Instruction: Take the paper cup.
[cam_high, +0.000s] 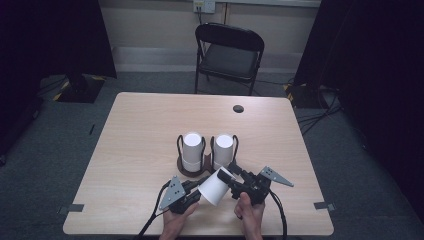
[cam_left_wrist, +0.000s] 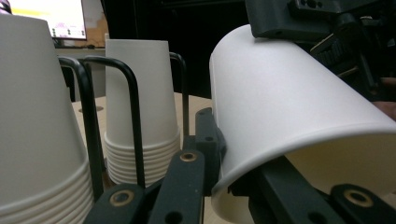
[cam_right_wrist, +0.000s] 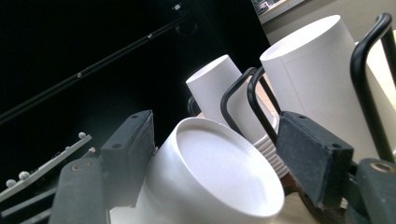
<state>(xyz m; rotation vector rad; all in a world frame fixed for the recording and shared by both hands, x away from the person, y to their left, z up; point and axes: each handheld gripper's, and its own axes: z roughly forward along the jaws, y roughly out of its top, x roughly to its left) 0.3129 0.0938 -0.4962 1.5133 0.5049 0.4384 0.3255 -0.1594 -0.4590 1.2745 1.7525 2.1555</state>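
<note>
A single white paper cup (cam_high: 212, 189) lies tipped on its side above the table's front edge, between my two grippers. My left gripper (cam_high: 197, 192) is shut on the cup's rim wall (cam_left_wrist: 289, 102), one jaw outside and one inside the mouth. My right gripper (cam_high: 231, 179) stands open around the cup's base (cam_right_wrist: 219, 172). Its right pad (cam_right_wrist: 310, 158) is clear of the cup, and its left pad (cam_right_wrist: 130, 154) is close beside it. Two upside-down stacks of white cups (cam_high: 192, 150) (cam_high: 223, 149) stand just behind in a black wire holder (cam_high: 186, 171).
The wooden table (cam_high: 150, 125) has a cable hole (cam_high: 238, 108) at the back right. A black folding chair (cam_high: 229, 55) stands beyond the far edge. The holder's wire loops (cam_left_wrist: 133, 116) rise close to the held cup.
</note>
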